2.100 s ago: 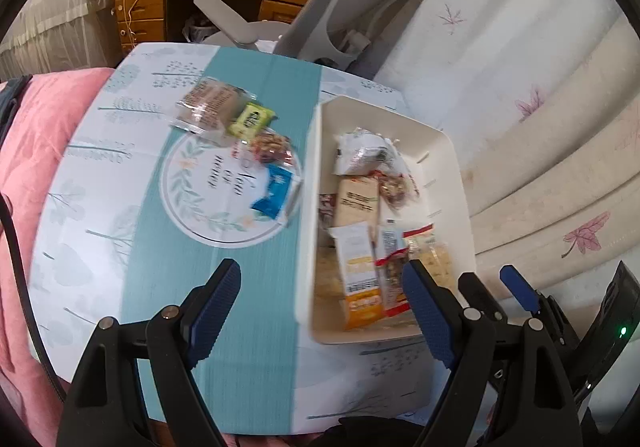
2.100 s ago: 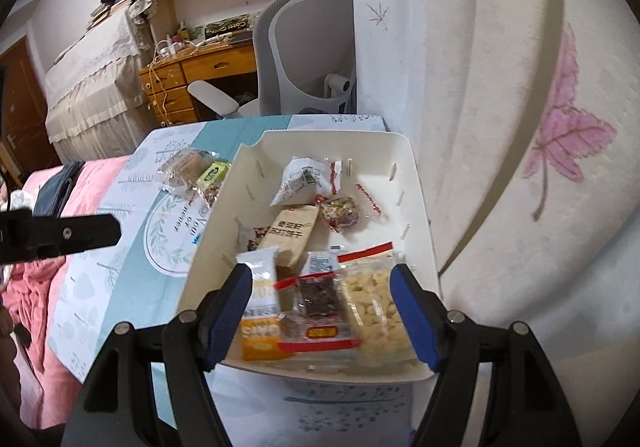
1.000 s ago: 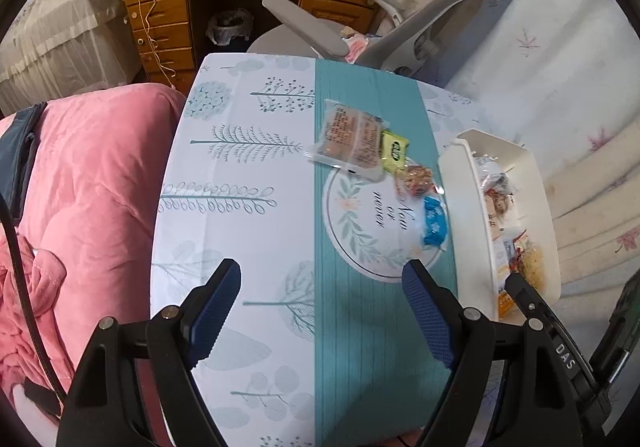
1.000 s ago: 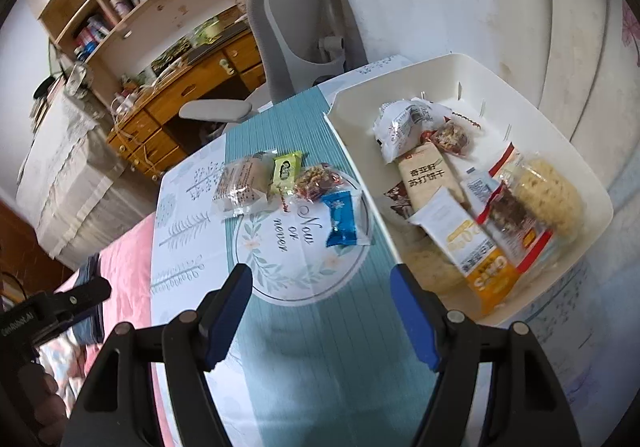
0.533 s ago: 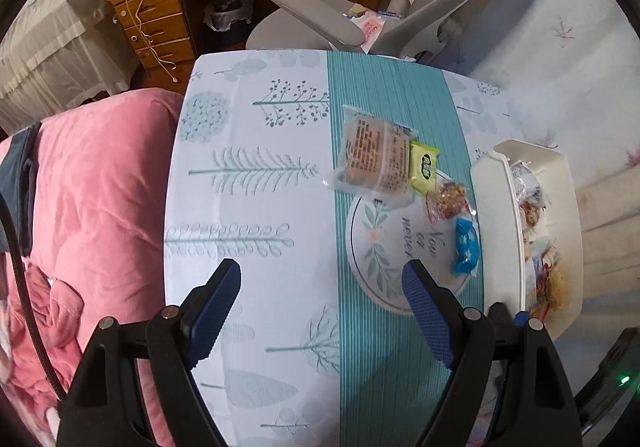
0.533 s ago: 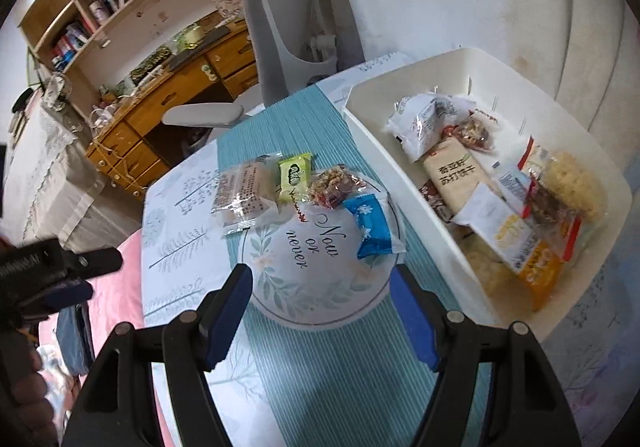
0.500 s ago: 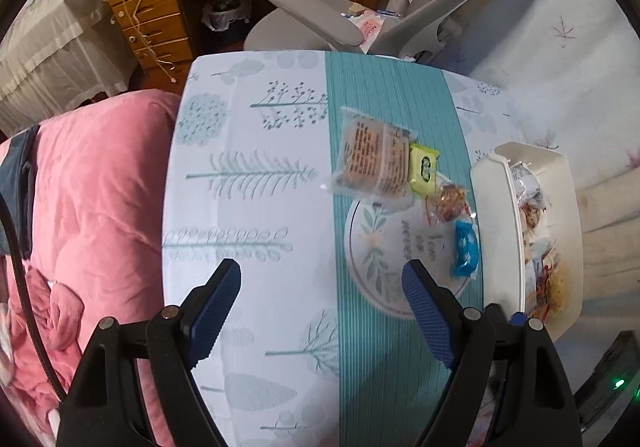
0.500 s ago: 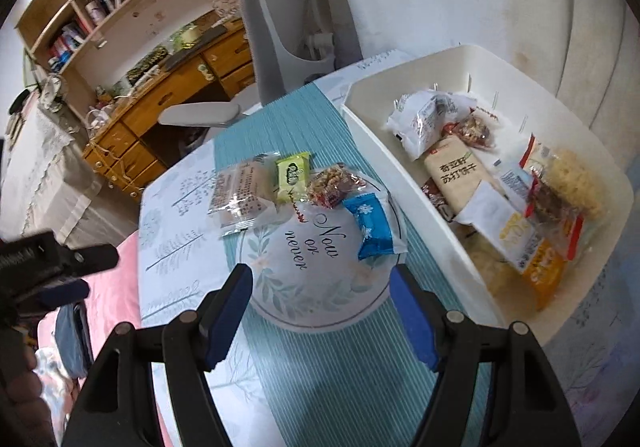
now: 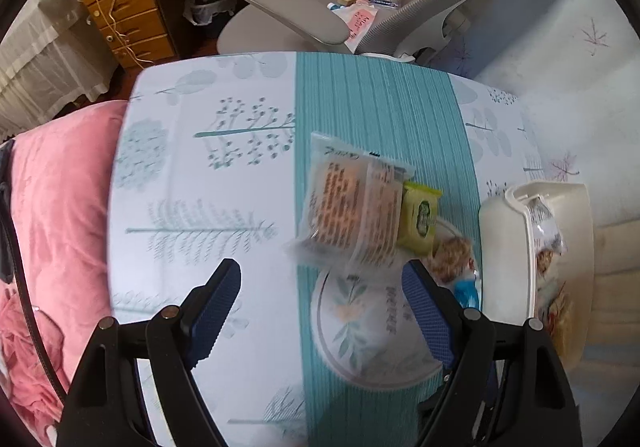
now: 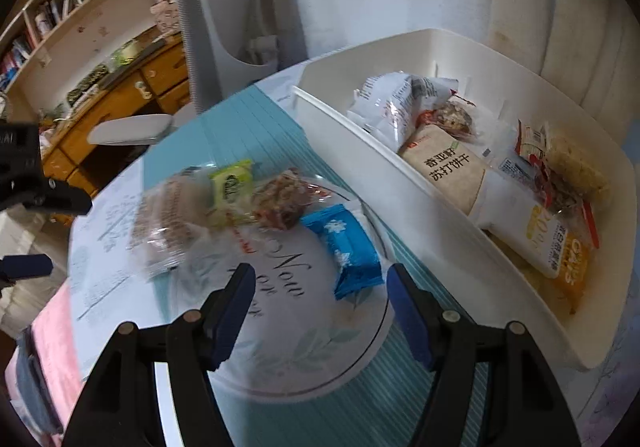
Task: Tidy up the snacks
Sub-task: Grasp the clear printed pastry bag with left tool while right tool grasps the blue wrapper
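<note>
Right wrist view: the blue packet (image 10: 347,250), a small crinkly foil pillow, is seen lying on the table (image 10: 280,399) just ahead of the right gripper (image 10: 320,307), between its widely parted, empty pads, long axis running roughly along the fingers, beside the white bin (image 10: 400,183). The left gripper (image 9: 320,303), equally spread and empty, is judged farther off, nearer the large clear-wrapped cake (image 9: 352,207).

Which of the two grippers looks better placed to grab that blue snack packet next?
Probably the right gripper: its open jaws sit just short of the blue packet, nearly framing it. The left gripper, also open, points toward the big clear packet; its finger partly hides the blue one.
</note>
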Demonstrator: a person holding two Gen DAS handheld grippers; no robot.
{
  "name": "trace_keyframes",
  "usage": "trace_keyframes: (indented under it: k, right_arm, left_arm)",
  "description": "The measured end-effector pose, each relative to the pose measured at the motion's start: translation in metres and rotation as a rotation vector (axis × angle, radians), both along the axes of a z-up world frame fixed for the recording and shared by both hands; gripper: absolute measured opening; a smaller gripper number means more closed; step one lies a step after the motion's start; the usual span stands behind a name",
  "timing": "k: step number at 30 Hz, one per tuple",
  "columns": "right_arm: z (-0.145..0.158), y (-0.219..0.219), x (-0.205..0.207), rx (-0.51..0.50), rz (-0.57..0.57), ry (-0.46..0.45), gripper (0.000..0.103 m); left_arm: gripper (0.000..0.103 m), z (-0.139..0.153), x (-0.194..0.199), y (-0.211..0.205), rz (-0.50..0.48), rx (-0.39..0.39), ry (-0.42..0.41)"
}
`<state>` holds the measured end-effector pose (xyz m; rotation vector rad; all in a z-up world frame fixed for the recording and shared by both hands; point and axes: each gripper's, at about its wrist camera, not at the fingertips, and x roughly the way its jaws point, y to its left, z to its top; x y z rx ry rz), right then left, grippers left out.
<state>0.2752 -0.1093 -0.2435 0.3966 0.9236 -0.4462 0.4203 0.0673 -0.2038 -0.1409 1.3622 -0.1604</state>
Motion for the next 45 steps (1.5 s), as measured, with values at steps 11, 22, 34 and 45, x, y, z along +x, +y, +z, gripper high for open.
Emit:
trace_keyframes:
  k: [11,22,34,45]
  right_arm:
    - [-0.040,-0.013,0.017,-0.041,-0.028,0.057,0.068]
    - [-0.047,-0.018,0.030,-0.038,0.004,0.060,0.066]
    - [-0.043,-0.024,0.041,-0.054,0.001,0.122,0.042]
    - [-0.042,-0.033,0.039,0.056,0.021,0.186,0.040]
  left_arm:
    - [0.082,-0.046,0.034,-0.022,-0.008,0.008,0.046]
    - [0.082,-0.073,0.050,-0.048,-0.050,0.030,0.100]
    - [0.072,-0.083,0.059,-0.057,-0.086,0.071,0.114]
    - [0.066,-0.077,0.050,-0.052,-0.089,0.097,0.156]
